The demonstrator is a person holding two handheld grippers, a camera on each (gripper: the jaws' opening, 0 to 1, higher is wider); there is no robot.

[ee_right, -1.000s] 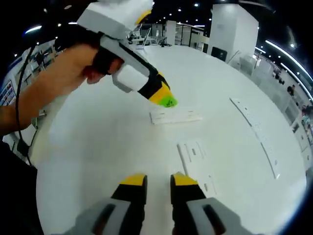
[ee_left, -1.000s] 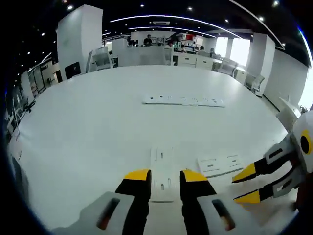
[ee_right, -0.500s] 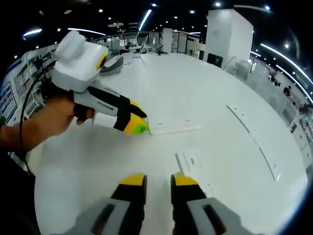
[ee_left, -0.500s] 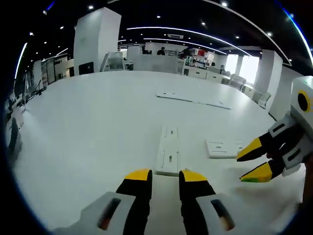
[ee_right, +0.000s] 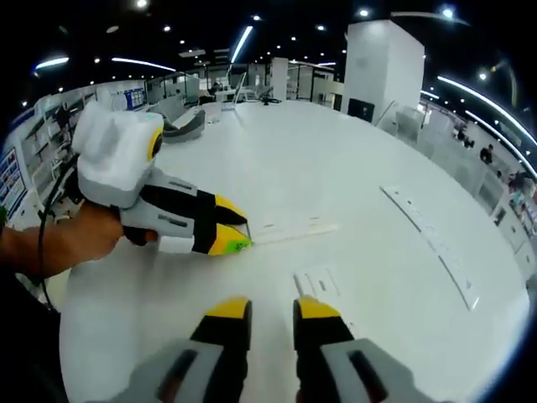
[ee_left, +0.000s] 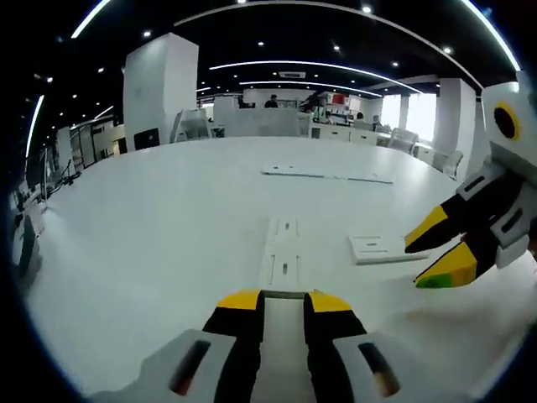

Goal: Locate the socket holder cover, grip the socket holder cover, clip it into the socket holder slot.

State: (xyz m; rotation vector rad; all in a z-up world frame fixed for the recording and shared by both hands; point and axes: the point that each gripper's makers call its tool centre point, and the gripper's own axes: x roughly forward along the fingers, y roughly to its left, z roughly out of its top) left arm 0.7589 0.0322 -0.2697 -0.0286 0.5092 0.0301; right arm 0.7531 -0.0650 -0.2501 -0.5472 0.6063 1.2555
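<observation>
A narrow white strip (ee_left: 283,252) with slots lies flat on the white table (ee_left: 143,243). Its near end sits between the jaws of my left gripper (ee_left: 285,300), which stands open and low over the table. The right gripper view shows that strip (ee_right: 294,231) from the side, with the left gripper (ee_right: 239,233) at its end. A small white cover plate (ee_left: 377,248) lies to the right of the strip. It shows again as the plate (ee_right: 317,283) just ahead of my right gripper (ee_right: 273,309), which is open and holds nothing. The right gripper (ee_left: 436,250) hovers beside the plate.
A long white socket bar (ee_left: 327,175) lies farther back on the table and runs along the right as the bar (ee_right: 428,239). A person's hand (ee_right: 75,243) holds the left gripper. A white pillar (ee_left: 155,92), desks and chairs stand beyond the table.
My left gripper has dropped lower and moved forward, so the strip's near end now lies between its jaws. The right gripper has held its place near the small plate.
</observation>
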